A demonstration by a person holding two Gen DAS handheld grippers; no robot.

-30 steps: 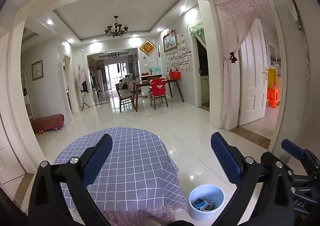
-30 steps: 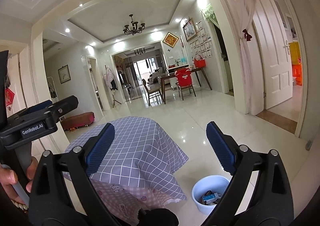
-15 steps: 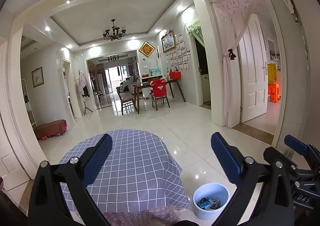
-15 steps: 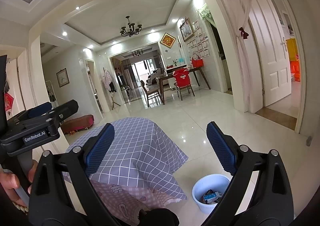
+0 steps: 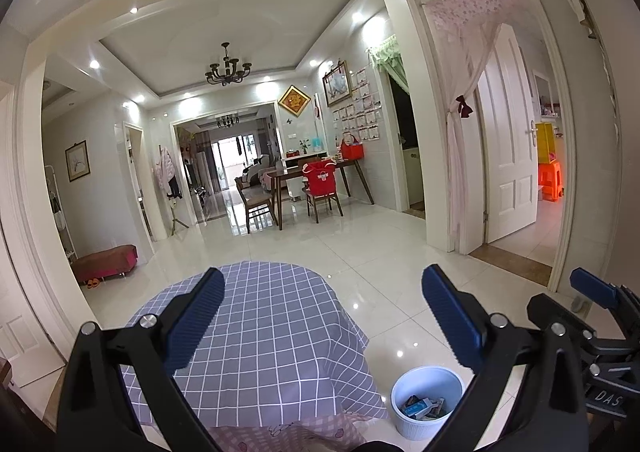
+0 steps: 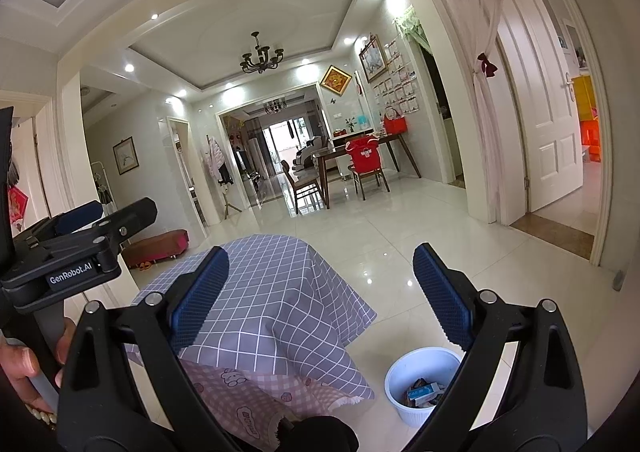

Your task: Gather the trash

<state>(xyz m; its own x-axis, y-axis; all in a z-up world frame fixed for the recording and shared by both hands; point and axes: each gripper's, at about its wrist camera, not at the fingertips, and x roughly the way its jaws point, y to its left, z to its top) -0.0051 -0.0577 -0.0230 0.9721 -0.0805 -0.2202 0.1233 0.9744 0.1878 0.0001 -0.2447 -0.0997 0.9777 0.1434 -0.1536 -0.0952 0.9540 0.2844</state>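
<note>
A white ribbed trash bin stands on the tiled floor to the right of the table, with several scraps and a small blue carton inside. My left gripper is open and holds nothing, raised high above the table. My right gripper is also open and holds nothing, at a similar height. The left gripper's body shows at the left of the right wrist view, held by a hand. No loose trash is visible on the table top.
A round table under a purple checked cloth sits below both grippers, a pink patterned cloth beneath it. Glossy white floor stretches toward a dining table with chairs. A white door stands open at right.
Both views have tilted upward a little and drifted, so the table and bin sit lower in frame. Both grippers stay open.
</note>
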